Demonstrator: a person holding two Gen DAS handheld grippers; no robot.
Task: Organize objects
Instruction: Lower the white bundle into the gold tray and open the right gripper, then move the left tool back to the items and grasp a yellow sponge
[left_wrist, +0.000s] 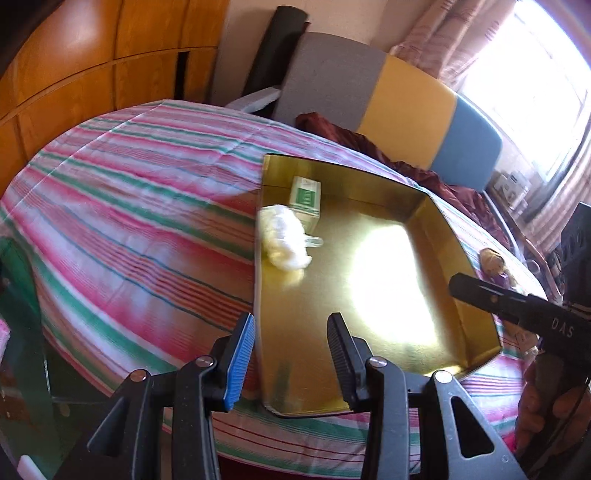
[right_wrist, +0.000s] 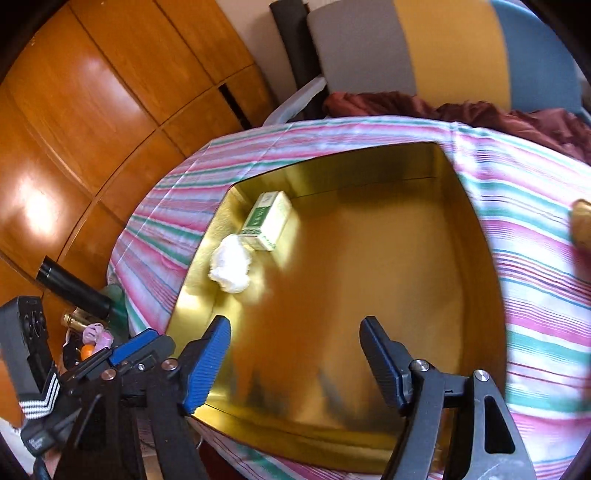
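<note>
A shiny gold tray (left_wrist: 454, 236) (right_wrist: 476, 295) lies on the striped tablecloth. In its far left corner sit a small green and white box (left_wrist: 306, 197) (right_wrist: 267, 221) and a white crumpled bag (left_wrist: 284, 240) (right_wrist: 231, 264), touching each other. My left gripper (left_wrist: 291, 350) is open and empty over the tray's near left edge. My right gripper (right_wrist: 295, 354) is open and empty above the tray's near side; it also shows at the right of the left wrist view (left_wrist: 480, 291). A small yellow and purple toy (left_wrist: 496, 264) (right_wrist: 581, 225) lies on the cloth right of the tray.
The striped cloth (left_wrist: 140, 206) covers a round table. Behind it stand a grey, yellow and blue chair (left_wrist: 406, 99) with a dark red cloth (left_wrist: 413, 162) and a wooden cabinet (right_wrist: 92, 122). Small items (right_wrist: 92, 336) lie low at the left.
</note>
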